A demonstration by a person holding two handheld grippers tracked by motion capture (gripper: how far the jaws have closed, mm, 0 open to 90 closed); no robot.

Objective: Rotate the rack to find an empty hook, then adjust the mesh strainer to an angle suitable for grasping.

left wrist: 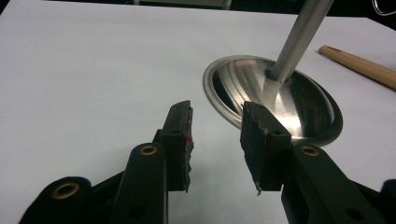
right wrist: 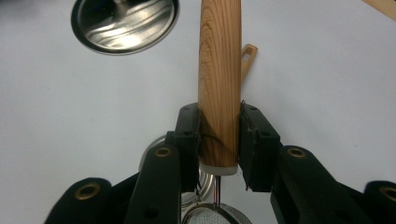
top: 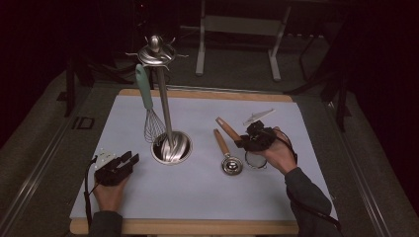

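- Right gripper [right wrist: 219, 140]: jaws clamped on the wooden handle of a small mesh strainer [right wrist: 219, 70], pads pressing both sides of the handle near its lower end, just above the pale collar.
- In the right gripper view the handle runs straight up between the jaws; the strainer's fine mesh bowl [right wrist: 217, 215] sits at the bottom edge under the jaws.
- High view: right gripper [top: 247, 139] sits right of table centre, the handle sticking out up-left from it, the mesh bowl just below the hand. Can't tell if the strainer is lifted or touching the table.
- Just beside it, to the left: a second wooden-handled utensil with a round metal cup [top: 226, 153], lying flat on the white table top [top: 197, 192]. Its rim also shows behind the right gripper's left jaw.
- Left gripper [left wrist: 217, 135]: jaws apart, nothing between them, low over the table.
- High view: left gripper [top: 129, 160] near the left front of the table, pointing towards the round steel base of the utensil stand [top: 171, 146], just short of it, not touching.
- Stand: steel pole rises from the base to a hook ring at the top.
- A wire whisk with a pale green handle [top: 146, 106] hangs from one hook, beside the pole.
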